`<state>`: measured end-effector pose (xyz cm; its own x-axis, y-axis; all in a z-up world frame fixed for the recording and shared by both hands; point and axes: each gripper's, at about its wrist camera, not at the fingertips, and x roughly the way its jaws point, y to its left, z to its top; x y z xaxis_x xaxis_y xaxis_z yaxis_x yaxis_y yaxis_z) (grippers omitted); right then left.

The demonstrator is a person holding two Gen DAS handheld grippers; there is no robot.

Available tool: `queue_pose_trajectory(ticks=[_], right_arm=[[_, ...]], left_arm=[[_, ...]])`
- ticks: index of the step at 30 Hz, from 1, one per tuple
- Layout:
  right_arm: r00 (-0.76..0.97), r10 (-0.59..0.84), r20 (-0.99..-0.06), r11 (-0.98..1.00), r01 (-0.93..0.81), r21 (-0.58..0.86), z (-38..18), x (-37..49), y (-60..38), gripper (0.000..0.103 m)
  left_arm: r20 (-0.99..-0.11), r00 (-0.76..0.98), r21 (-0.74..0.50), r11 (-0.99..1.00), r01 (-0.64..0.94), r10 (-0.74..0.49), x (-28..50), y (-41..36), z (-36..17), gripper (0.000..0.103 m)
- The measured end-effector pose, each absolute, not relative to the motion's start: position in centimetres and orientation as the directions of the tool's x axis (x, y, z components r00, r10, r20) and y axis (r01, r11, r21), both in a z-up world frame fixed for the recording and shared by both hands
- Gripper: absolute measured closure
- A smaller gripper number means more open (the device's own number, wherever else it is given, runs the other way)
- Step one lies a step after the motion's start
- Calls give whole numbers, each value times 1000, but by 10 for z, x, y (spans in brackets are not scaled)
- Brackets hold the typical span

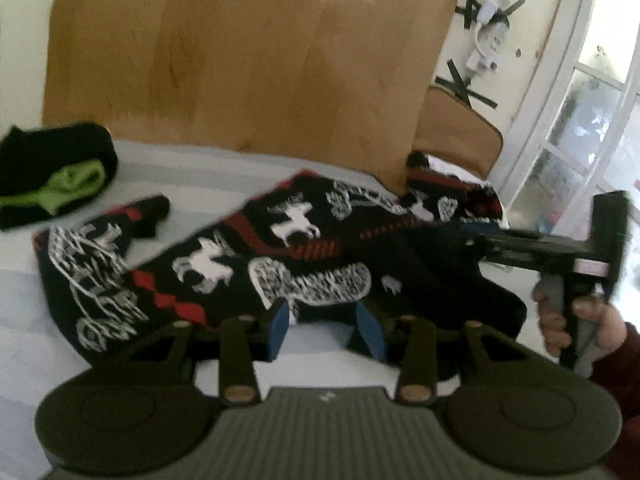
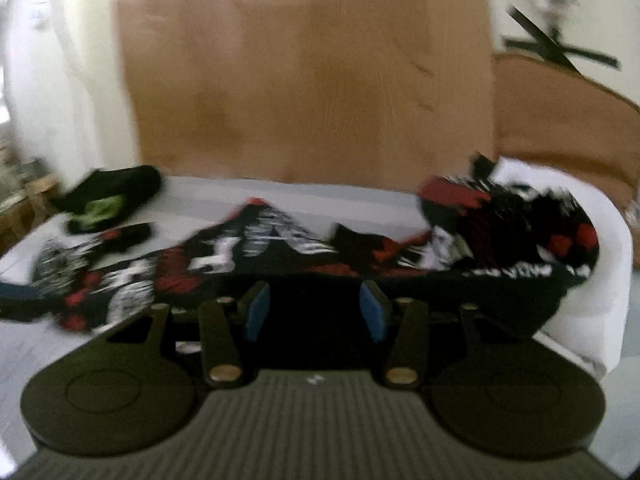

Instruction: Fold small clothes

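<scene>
A black knitted sweater with white reindeer and red diamond bands (image 1: 280,248) lies spread across a pale grey striped bed (image 1: 200,176), its far edge near the tall brown wooden headboard (image 1: 248,60). The left tongs (image 1: 326,326) hover just at the sweater's near hem, their 2 blue-padded fingers (image 1: 280,320) apart with nothing between them; whether they touch the knit cannot be told through the blur. Seen from the left wrist, the right tongs (image 1: 480,242) reach in over the sweater's right side, gripped by a hand (image 1: 576,324) in a dark red sleeve (image 1: 620,368).

From the right wrist, the right tongs (image 2: 316,308) likewise stand apart, blue pads (image 2: 256,308) flanking the dark near edge of the sweater (image 2: 248,252) without closing on it. To the right of the sweater, a second bundle of black, red and white knitwear (image 2: 520,220) is heaped against a white pillow (image 2: 600,264). Left of the sweater, towards the headboard (image 2: 312,72), sits a folded black garment with a bright green lining (image 1: 56,176), apart from the sweater. A small black and red patterned piece (image 1: 148,212) lies between that folded garment and the sweater. Strips of black tape (image 1: 468,88) mark the cream wall right of the headboard.
</scene>
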<state>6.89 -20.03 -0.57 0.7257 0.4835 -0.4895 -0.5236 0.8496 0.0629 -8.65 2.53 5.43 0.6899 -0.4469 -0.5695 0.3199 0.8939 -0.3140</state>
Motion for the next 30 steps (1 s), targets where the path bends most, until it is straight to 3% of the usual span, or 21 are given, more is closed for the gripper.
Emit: queue_pose_trajectory(ticks=[2,3,5,8,10,11,14,15,16,17,19,21,24,27,30], right_arm=[[669,544,-507,791,-610,44,-6,52,-193,46],[644,561,-520,766,-642,32,-9,45,-187,39],[589,585,-557,709,-705,0,-17,33,-171,31],[574,547,-609,679,-730,-79,-35,28,-146,30],[615,494,-615,694,-705,-146,-46,32,-136,49],[626,480,-615,705,-692,-154,-48,36,-135,74],[624,526,-577,755,-655,-20,-31,45,-153,81],[620,555,-555,760,-650,33,-22,45,-162,81],[603,592,-535,752,-651,99,-14,46,-172,82],[579,635,-512,734,-659,166,-7,45,-180,83],[511,739,-438,653,-702,284,7,36,-196,88],[410,841,-353,527,-771,357,20,20,-206,88],[275,892,-358,410,-825,390,24,4,-208,86],[141,909,-392,322,-835,446,17,11,-210,72],[242,898,-367,388,-829,404,24,27,-224,59]], left_arm=[[-579,667,-349,882,317,-469,-83,26,46,65],[-582,654,-372,873,315,-484,-81,27,41,65],[-587,625,-436,851,291,-514,-74,31,31,58],[-585,591,-522,816,249,-555,-59,36,16,47],[-596,569,-568,798,200,-567,-44,34,4,42],[-600,558,-590,788,175,-574,-36,34,-1,42],[-566,557,-668,734,123,-608,-13,35,-12,48],[-557,561,-686,720,105,-612,-6,36,-13,62],[-545,563,-705,703,93,-621,0,38,-14,84],[-527,560,-735,674,77,-639,8,41,-16,92],[-498,556,-776,628,56,-665,15,48,-15,95],[-486,613,-729,676,109,-623,5,55,9,95],[-460,646,-674,713,192,-609,-23,74,43,95],[-466,682,-592,771,233,-564,-66,99,66,95],[-488,696,-534,811,240,-527,-105,118,71,94]])
